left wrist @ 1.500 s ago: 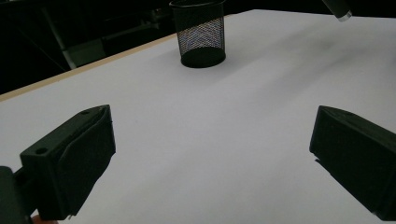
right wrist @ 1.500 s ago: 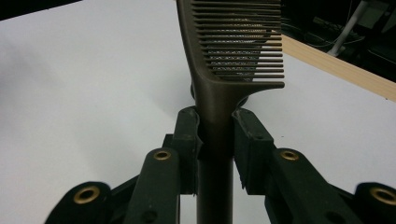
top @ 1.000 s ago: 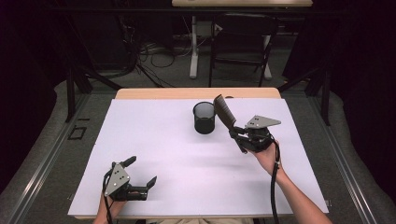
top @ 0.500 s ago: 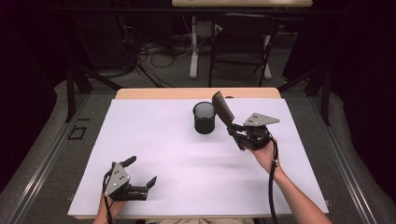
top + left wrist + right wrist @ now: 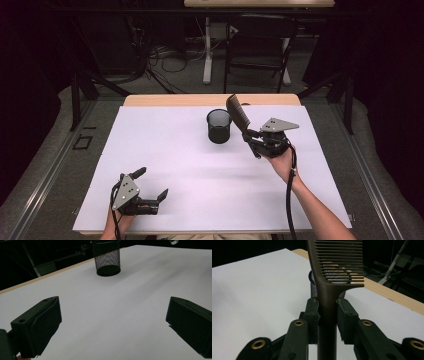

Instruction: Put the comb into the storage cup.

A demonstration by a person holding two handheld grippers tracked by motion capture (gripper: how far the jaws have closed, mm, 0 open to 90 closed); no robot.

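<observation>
My right gripper (image 5: 248,135) clamps the handle of the dark brown plastic comb (image 5: 238,114), held above the black mesh cup (image 5: 219,126). I should tip its teeth down over the rim. My left gripper (image 5: 150,186) rests with jaws apart.

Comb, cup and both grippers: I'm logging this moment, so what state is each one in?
Comb: held by its handle, teeth end raised beside the cup, not in it.
Mesh cup: upright on the white table; from the high view it looks empty.
Right gripper: shut on the comb's handle.
Left gripper: open, nothing between its jaws, low over the table's near edge.
</observation>
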